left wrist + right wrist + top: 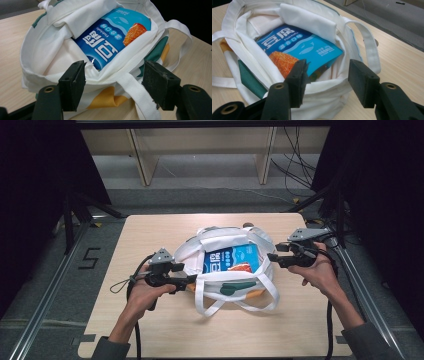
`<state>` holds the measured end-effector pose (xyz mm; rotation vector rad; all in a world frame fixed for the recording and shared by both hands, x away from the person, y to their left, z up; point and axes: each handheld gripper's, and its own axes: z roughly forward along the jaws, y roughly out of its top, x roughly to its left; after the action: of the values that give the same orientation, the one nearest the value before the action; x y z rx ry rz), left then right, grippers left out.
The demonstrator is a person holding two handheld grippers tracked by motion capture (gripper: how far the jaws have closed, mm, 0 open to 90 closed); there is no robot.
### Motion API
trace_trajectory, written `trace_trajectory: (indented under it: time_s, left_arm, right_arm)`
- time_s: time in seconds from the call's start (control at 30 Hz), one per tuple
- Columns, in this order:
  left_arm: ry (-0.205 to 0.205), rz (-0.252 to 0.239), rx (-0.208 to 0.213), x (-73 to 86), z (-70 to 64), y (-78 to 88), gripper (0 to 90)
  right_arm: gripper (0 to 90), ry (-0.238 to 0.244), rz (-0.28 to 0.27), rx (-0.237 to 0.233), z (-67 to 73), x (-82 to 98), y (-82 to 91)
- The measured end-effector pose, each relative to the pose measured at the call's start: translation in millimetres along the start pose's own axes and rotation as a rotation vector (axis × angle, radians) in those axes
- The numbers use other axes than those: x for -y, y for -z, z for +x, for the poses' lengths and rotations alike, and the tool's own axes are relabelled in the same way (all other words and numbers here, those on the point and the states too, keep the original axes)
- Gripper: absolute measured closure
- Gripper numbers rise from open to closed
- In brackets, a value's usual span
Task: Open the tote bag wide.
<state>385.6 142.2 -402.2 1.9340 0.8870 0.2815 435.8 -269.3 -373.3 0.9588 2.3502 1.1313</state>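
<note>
Grey floor (200, 175), wooden shelving (200, 145), dark curtains (40, 165) either side.

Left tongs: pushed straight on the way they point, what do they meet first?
Probably the bag's near rim, lying between the open left tongs; just past it, the blue packet. Depth is unclear.

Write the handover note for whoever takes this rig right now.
Left hand-held gripper: open, jaws astride the near-left rim of the white tote bag.
Right hand-held gripper: open, at the bag's right rim.
Blue snack packet: lying inside the bag, which sits mid-table.
Done: packet bagged.
Left: probably only drawing both grippers clear.
</note>
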Motion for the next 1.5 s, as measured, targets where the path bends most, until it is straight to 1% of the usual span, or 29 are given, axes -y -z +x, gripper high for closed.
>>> trace_trajectory:
  time_s: [0.13, 0.17, 0.2, 0.27, 0.3, 0.33, 0.43, 0.47, 0.53, 0.67, 0.7, 0.73, 0.77, 0.8, 0.83, 0.87, 0.9, 0.93, 1.0, 1.03, 1.07, 1.1, 1.17, 1.2, 1.27, 1.3, 1.33, 1.4, 1.5]
  left_arm:
    - [0.018, -0.004, -0.004, 6.4, 1.0, 2.4, 32.1]
    - [0.007, 0.003, 0.002, 7.4, 2.3, 2.9, 31.6]
    - [0.017, 0.003, 0.000, 9.9, 3.2, 2.5, 31.3]
    - [0.033, 0.007, -0.006, 12.6, 4.1, 2.6, 31.0]
    - [0.039, 0.005, -0.012, 13.8, 4.1, 2.4, 30.8]
    - [0.040, 0.008, -0.003, 14.7, 5.1, 2.6, 30.7]
    - [0.039, -0.002, -0.021, 16.7, 5.2, 3.5, 30.6]
    - [0.042, 0.000, -0.014, 17.5, 5.5, 3.8, 30.4]
    - [0.042, -0.002, -0.014, 18.5, 5.0, 4.0, 30.3]
    - [0.040, -0.004, -0.017, 20.0, 0.7, 4.9, 29.6]
    - [0.035, -0.006, -0.017, 20.5, 0.0, 4.9, 29.3]
    - [0.036, -0.001, -0.011, 21.2, -1.1, 5.5, 29.0]
    - [0.034, -0.002, -0.009, 22.2, -2.5, 5.8, 28.9]
    - [0.035, -0.007, -0.014, 23.3, -4.4, 6.5, 28.9]
    - [0.030, -0.007, -0.015, 24.1, -5.8, 7.6, 28.9]
    - [0.035, -0.010, -0.012, 25.0, -7.9, 8.2, 28.9]
    - [0.023, -0.009, -0.013, 26.1, -9.1, 9.0, 28.8]
    - [0.024, -0.015, -0.010, 27.3, -10.5, 8.9, 28.8]
    - [0.016, -0.006, -0.010, 28.7, -12.2, 10.4, 28.7]
    - [0.017, -0.005, -0.007, 29.6, -13.3, 10.4, 28.6]
    - [0.018, -0.012, -0.010, 30.7, -14.2, 9.9, 28.3]
    - [0.016, 0.000, -0.007, 31.3, -14.7, 10.3, 27.9]
    - [0.018, -0.004, -0.010, 34.2, -16.7, 9.5, 27.6]
    - [0.024, -0.008, 0.000, 35.3, -17.2, 9.1, 27.5]
    - [0.040, -0.017, 0.025, 36.7, -18.9, 9.5, 26.9]
    - [0.041, -0.021, 0.027, 37.4, -19.7, 9.5, 26.4]
    - [0.033, -0.013, 0.014, 37.7, -21.4, 10.4, 26.3]
    - [0.031, -0.014, 0.019, 39.7, -22.4, 10.4, 26.0]
    - [0.027, -0.006, 0.016, 43.9, -25.0, 11.3, 25.8]
  right_arm:
    - [45.4, -0.001, -0.028, 0.013, 0.5, 2.6, 0.9]
    - [44.2, -0.029, -0.011, 0.005, 3.4, 4.0, 2.8]
    - [43.4, -0.037, -0.004, 0.000, 4.1, 4.8, 3.6]
    - [42.4, -0.022, -0.031, 0.014, 3.4, 6.9, 3.0]
    - [42.1, -0.023, -0.024, 0.005, 3.5, 8.0, 4.8]
    - [41.6, -0.033, -0.024, 0.008, 4.0, 9.2, 5.8]
    - [39.5, -0.053, -0.024, 0.001, 7.2, 12.9, 8.6]
    - [39.3, -0.056, -0.041, 0.003, 8.0, 14.3, 8.6]
    - [38.4, -0.055, -0.037, -0.004, 9.8, 18.1, 10.6]
    - [38.1, -0.056, -0.040, -0.002, 11.4, 25.6, 11.0]
    - [38.1, -0.063, -0.027, -0.009, 12.9, 26.9, 12.5]
    - [38.1, -0.071, -0.040, -0.004, 14.1, 27.9, 12.5]
    - [37.9, -0.058, -0.053, 0.002, 14.1, 29.0, 12.4]
    - [37.8, -0.070, -0.040, -0.003, 15.4, 29.5, 14.1]
    - [37.6, -0.057, -0.041, -0.005, 14.9, 30.2, 14.6]
    - [37.5, -0.071, -0.051, -0.002, 16.8, 31.6, 14.1]
    - [37.4, -0.052, -0.038, -0.005, 16.1, 32.1, 15.0]
    - [37.4, -0.070, -0.046, -0.001, 18.6, 33.7, 14.1]
    - [37.1, -0.065, -0.039, -0.002, 19.6, 35.9, 14.4]
    - [36.9, -0.050, -0.034, -0.002, 18.7, 36.4, 14.7]
    - [36.9, -0.068, -0.052, 0.003, 21.0, 38.2, 13.0]
    - [36.8, -0.060, -0.032, -0.005, 20.1, 38.3, 14.7]
    - [36.7, -0.059, -0.038, 0.001, 22.7, 41.2, 14.3]
    - [36.6, -0.069, -0.048, 0.001, 23.9, 42.0, 14.1]
    - [36.3, -0.060, -0.037, -0.004, 24.0, 43.2, 15.9]
    - [36.0, -0.073, -0.043, -0.004, 25.4, 44.1, 17.0]
    - [35.9, -0.057, -0.054, 0.006, 24.5, 45.4, 16.7]
    - [35.4, -0.054, -0.051, 0.004, 25.3, 47.2, 18.6]
    - [35.1, -0.064, -0.066, 0.003, 28.5, 52.5, 20.2]
